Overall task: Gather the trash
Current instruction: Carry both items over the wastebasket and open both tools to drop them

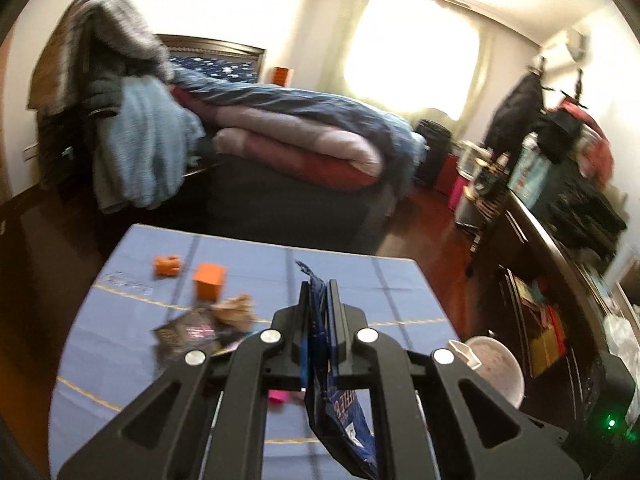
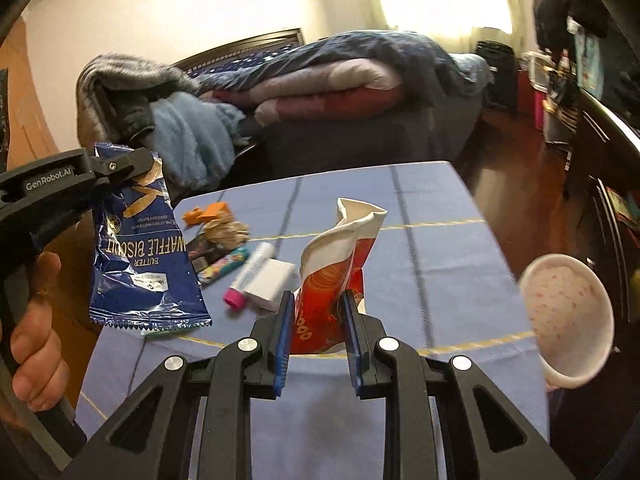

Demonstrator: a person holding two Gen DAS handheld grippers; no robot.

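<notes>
My left gripper [image 1: 320, 294] is shut on a blue waffle biscuit wrapper [image 1: 344, 412], which hangs down between its fingers above the blue tablecloth [image 1: 360, 288]. In the right wrist view that same gripper [image 2: 120, 164] holds the wrapper [image 2: 148, 256] up at the left, with a person's hand [image 2: 36, 320] on its handle. My right gripper [image 2: 318, 300] is shut on a crumpled red and white tube [image 2: 340, 256] that stands up between its pads. A white pink-speckled bowl [image 2: 568, 316] sits at the table's right edge, also seen as the bowl [image 1: 496, 368] beside my left gripper.
On the cloth [image 2: 440, 248] lie crumpled brown paper [image 2: 226, 232], a dark wrapper [image 2: 204, 248], a colourful tube [image 2: 224, 266], a pink-capped stick [image 2: 248, 276], a white box [image 2: 268, 284] and an orange toy [image 2: 208, 212]. An orange box [image 1: 209, 278] stands further back. A bed [image 1: 304, 136] is behind; a cluttered desk [image 1: 560, 240] is on the right.
</notes>
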